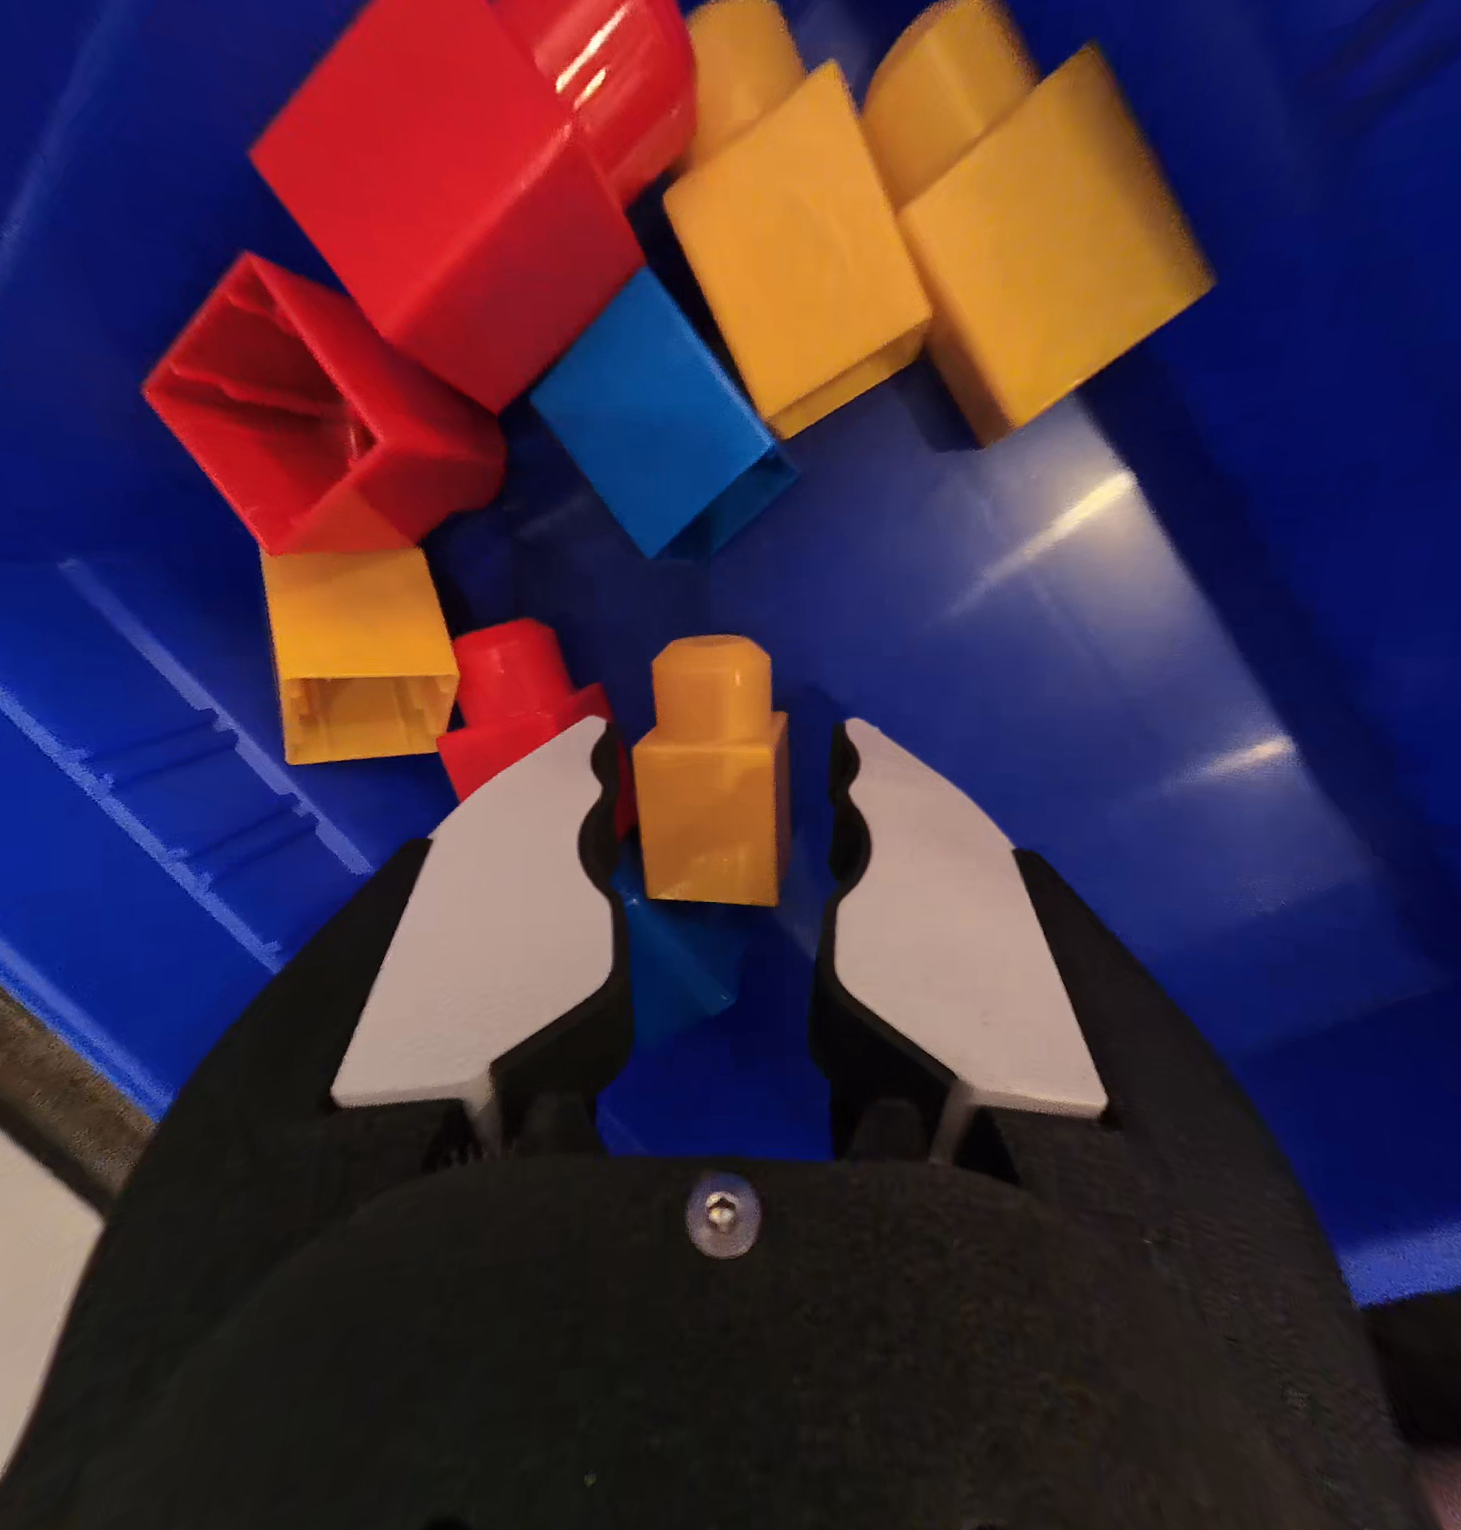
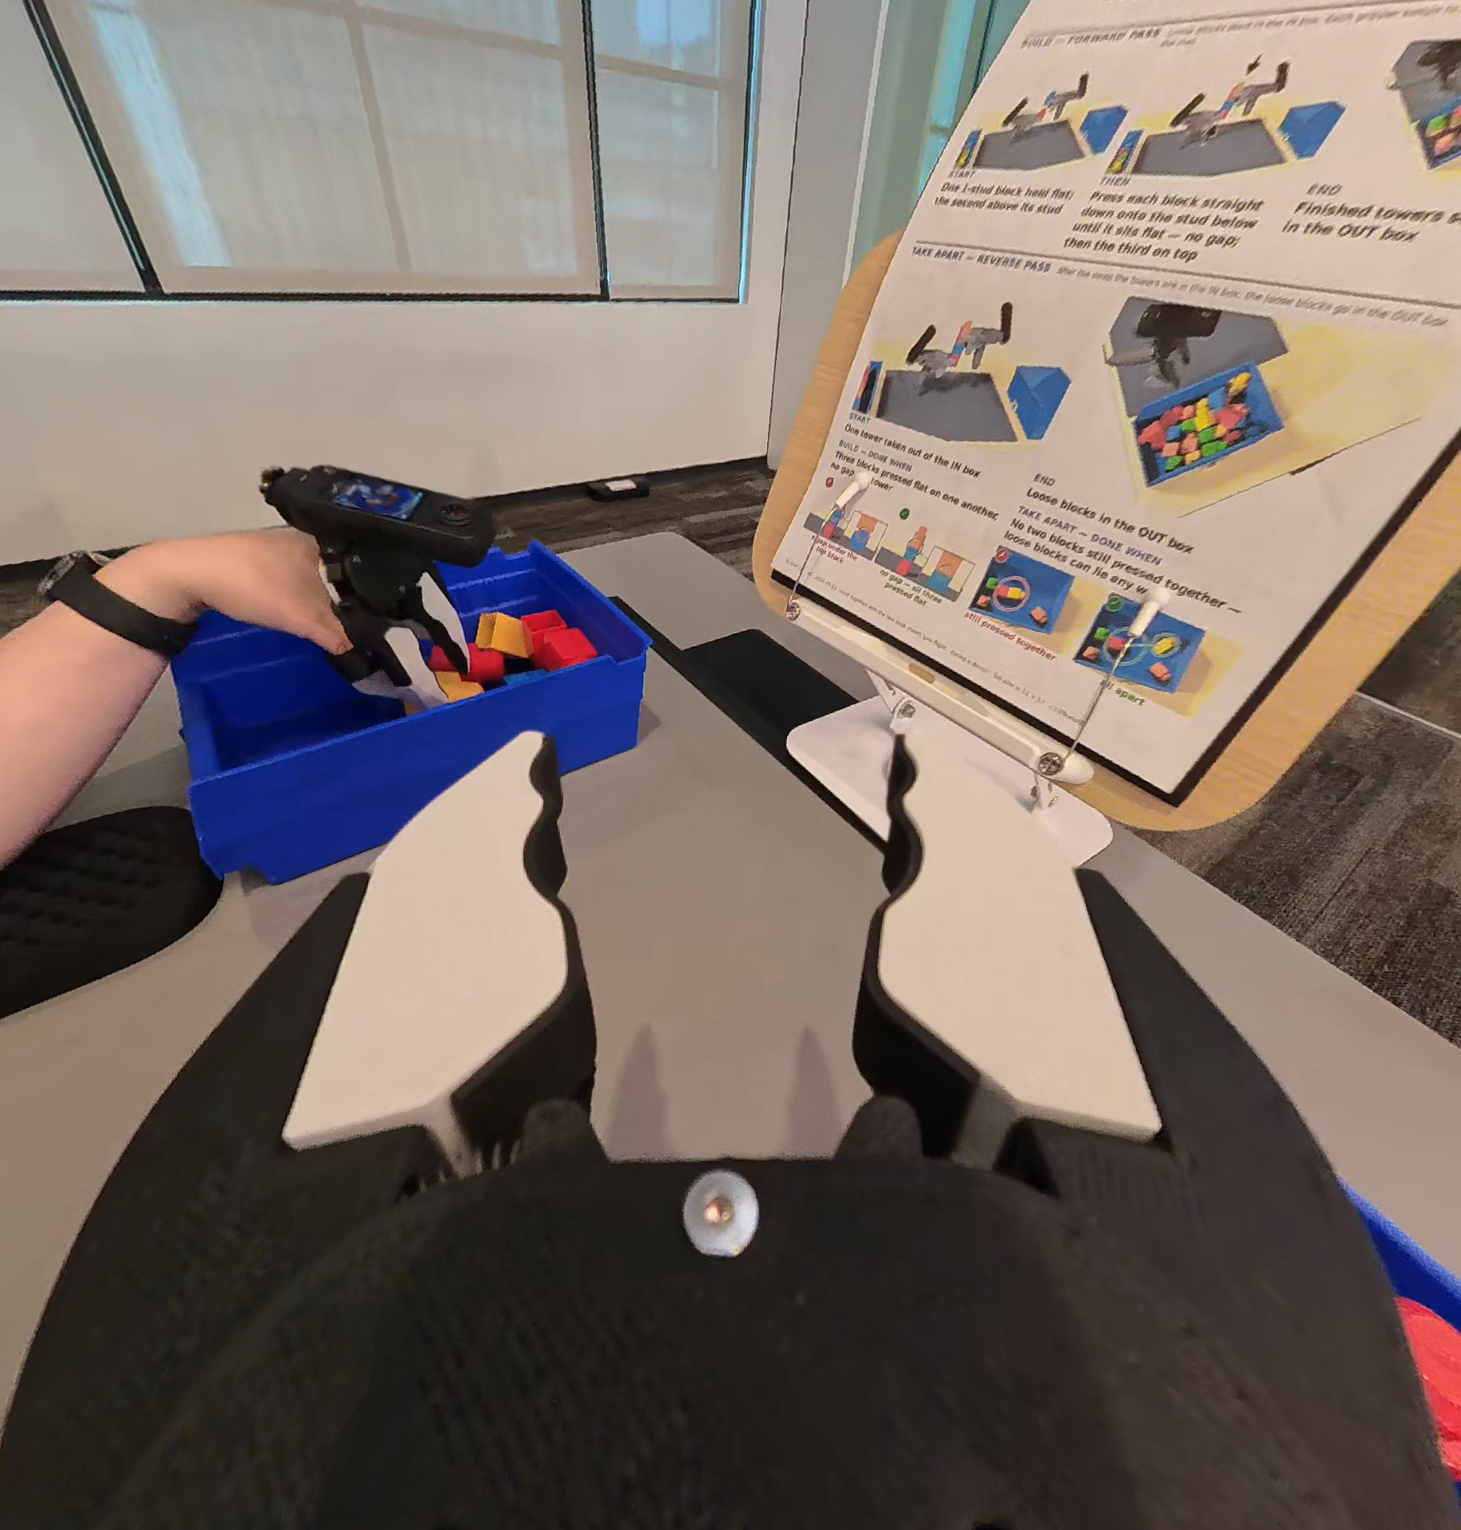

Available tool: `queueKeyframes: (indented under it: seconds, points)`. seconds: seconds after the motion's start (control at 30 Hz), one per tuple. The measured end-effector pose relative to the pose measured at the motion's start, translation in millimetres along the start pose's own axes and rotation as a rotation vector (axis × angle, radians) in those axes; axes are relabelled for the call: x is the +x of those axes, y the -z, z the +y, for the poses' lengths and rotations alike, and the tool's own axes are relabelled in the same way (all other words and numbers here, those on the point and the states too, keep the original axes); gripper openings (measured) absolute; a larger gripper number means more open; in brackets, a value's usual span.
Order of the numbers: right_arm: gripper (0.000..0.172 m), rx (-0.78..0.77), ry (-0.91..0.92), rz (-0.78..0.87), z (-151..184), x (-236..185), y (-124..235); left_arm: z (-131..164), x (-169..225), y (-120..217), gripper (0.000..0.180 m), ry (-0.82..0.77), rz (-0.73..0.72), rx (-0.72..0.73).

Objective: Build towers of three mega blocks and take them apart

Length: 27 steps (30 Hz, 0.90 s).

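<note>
In the left wrist view my left gripper (image 1: pixel 723 745) is open, down inside the blue bin (image 1: pixel 1042 662). A yellow one-stud block (image 1: pixel 706 795) stands between its fingers, stud pointing away, with a gap to each pad. A blue block (image 1: pixel 677 952) lies just below it and a red block (image 1: pixel 512 695) is beside the left finger. My right gripper (image 2: pixel 723 762) is open and empty above the grey table (image 2: pixel 711 911). The right wrist view shows the left gripper (image 2: pixel 429 662) dipped into the bin (image 2: pixel 413 778) among the blocks.
More red (image 1: pixel 446 207), yellow (image 1: pixel 793 248) and blue (image 1: pixel 653 414) blocks lie farther in the bin. An instruction board (image 2: pixel 1124 414) on a white stand is at the right. A black pad (image 2: pixel 73 902) lies at the left. Another blue bin's edge (image 2: pixel 1422 1275) shows at the lower right.
</note>
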State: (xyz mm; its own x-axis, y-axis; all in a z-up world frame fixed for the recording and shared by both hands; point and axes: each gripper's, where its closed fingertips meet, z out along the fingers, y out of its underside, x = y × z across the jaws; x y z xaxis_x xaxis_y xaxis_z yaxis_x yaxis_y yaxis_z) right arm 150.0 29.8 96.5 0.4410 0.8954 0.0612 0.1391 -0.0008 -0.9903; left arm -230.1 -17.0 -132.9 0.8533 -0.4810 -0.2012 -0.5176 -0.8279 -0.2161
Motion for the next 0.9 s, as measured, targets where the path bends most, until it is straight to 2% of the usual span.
queueKeyframes:
  seconds: [0.03, 0.2, 0.3, 0.4, 0.47, 0.57, 0.67, 0.77, 0.9]
  points:
    - [0.076, -0.014, 0.004, -0.004, 3, -1, -3, 1, -1, -3, 0.049, -0.003, -0.008, -0.011]
    - [0.076, -0.064, 0.022, -0.030, 14, -9, -15, 8, 8, -14, 0.039, 0.026, 0.073, -0.058]
    - [0.076, -0.089, 0.027, -0.054, 19, -16, -22, 13, 6, -11, 0.037, -0.001, 0.055, -0.078]
    - [0.074, -0.091, 0.022, -0.103, 23, -28, -32, -1, 2, 14, 0.037, -0.039, -0.008, 0.022]
    - [0.070, -0.047, 0.009, -0.189, 18, -48, -40, -26, 8, 51, 0.037, -0.062, -0.035, 0.189]
    - [0.063, 0.073, -0.006, -0.413, 3, -99, -49, -71, 63, 124, 0.037, -0.236, 0.067, 0.531]
    - [0.060, 0.174, -0.005, -0.582, -9, -144, -50, -97, 131, 180, 0.037, -0.481, 0.119, 0.765]
    - [0.059, 0.224, 0.047, -0.605, -12, -162, -51, -105, 183, 201, 0.037, -0.644, 0.148, 0.820]
    - [0.053, 0.187, 0.198, -0.628, -2, -177, -49, -108, 211, 197, 0.037, -0.713, 0.145, 0.784]
